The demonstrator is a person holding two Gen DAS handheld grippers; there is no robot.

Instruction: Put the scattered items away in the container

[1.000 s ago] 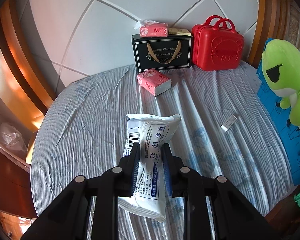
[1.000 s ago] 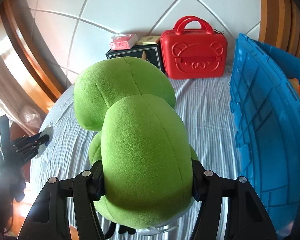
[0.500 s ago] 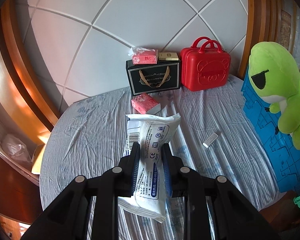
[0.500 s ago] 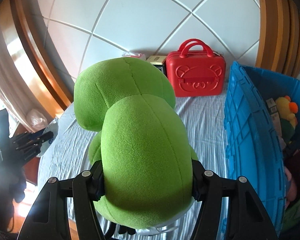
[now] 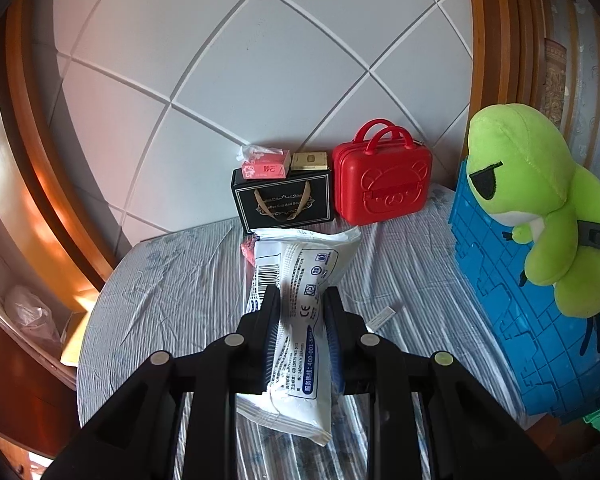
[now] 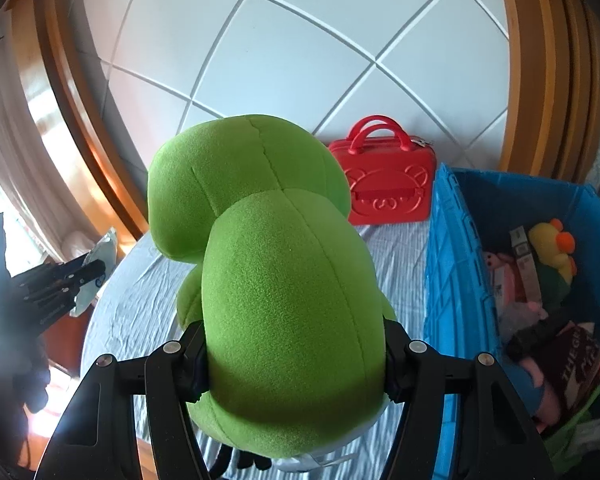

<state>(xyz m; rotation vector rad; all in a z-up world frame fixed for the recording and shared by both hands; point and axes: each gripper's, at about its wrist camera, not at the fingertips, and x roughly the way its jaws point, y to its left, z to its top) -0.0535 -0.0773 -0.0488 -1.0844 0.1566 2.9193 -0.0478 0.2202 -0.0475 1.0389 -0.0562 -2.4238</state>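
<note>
The left gripper (image 5: 302,312) pinches a white packet (image 5: 296,300) (a CE mark and a barcode are legible) above the striped bed (image 5: 172,280). The right gripper (image 6: 294,354) squeezes the green frog plush (image 6: 276,264), held just left of the blue crate (image 6: 448,264) at the bed's right edge.

The bed (image 5: 172,292) carries all items. A gift bag (image 5: 282,202) stands at the head edge against the headboard (image 5: 260,80); a tissue pack (image 5: 266,164) and a small box (image 5: 309,161) lie on the bag. The suitcase (image 5: 382,182) stands just right of the bag. The crate (image 6: 452,264) occupies the right edge and holds toys and packets. A small packet (image 5: 383,316) lies near mid-bed. The wipes pack (image 5: 296,304) sits above the bed, left of the plush frog (image 6: 276,280), which sits left of the crate.
</note>
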